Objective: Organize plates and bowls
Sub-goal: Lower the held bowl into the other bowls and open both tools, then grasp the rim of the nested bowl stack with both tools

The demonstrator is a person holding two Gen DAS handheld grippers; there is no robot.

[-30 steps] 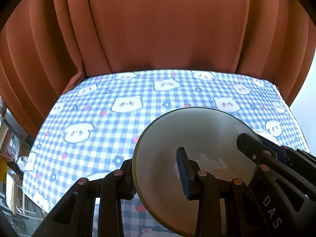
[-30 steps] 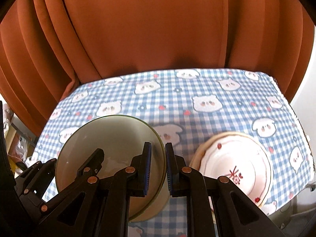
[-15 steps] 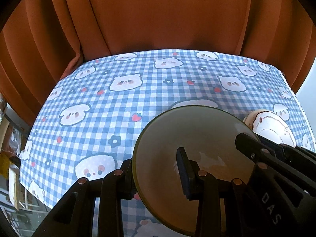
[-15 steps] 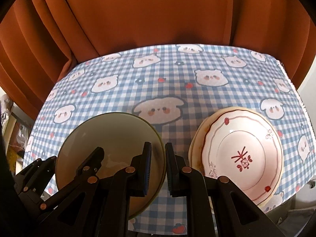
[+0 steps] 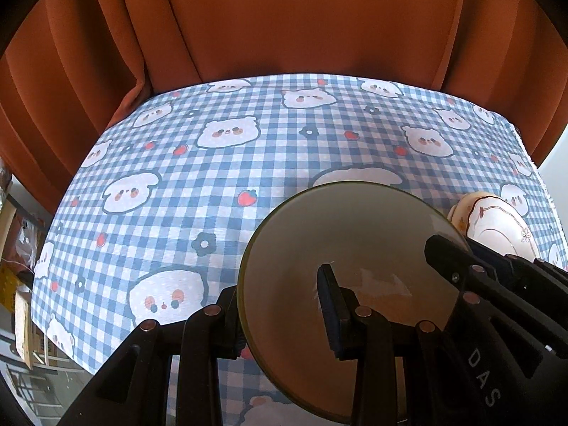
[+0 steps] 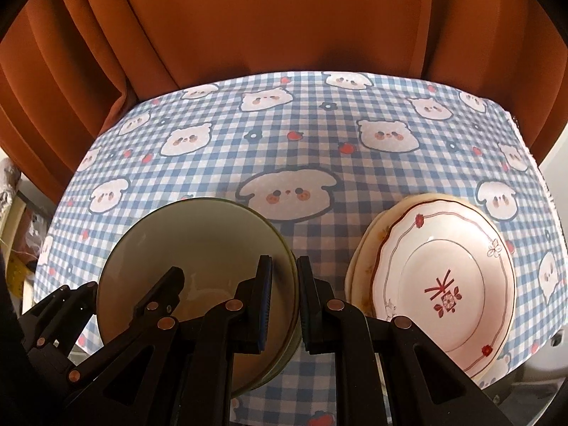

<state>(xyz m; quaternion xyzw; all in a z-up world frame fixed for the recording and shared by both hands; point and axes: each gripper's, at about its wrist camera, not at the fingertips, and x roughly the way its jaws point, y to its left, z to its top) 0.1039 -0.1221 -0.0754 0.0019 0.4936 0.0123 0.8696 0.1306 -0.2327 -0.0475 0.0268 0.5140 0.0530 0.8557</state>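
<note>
Both grippers clamp the same olive-rimmed bowl (image 5: 355, 248), one on each side of its rim. Left gripper (image 5: 280, 316): jaws closed on the rim at the bowl's 9 o'clock edge, one finger inside the bowl, the other outside under the wall. Right gripper (image 6: 284, 294): jaws pinched on the rim at the bowl's 3 o'clock edge, blue-padded finger inside, outer finger against the outside wall. In the right wrist view the bowl (image 6: 198, 269) sits at 7 o'clock, with the left gripper's black fingers reaching in from 8 o'clock. Can't tell whether the bowl touches the cloth or hangs just above it. Stack of plates (image 6: 447, 284) at 4 o'clock on the table, top one white with a dark red rim line and red centre motif, just beside the bowl, not touching. Blue gingham tablecloth with bear faces (image 6: 284, 149) covers the table; rust-orange curtain (image 6: 284, 17) hangs behind at 12 o'clock.
</note>
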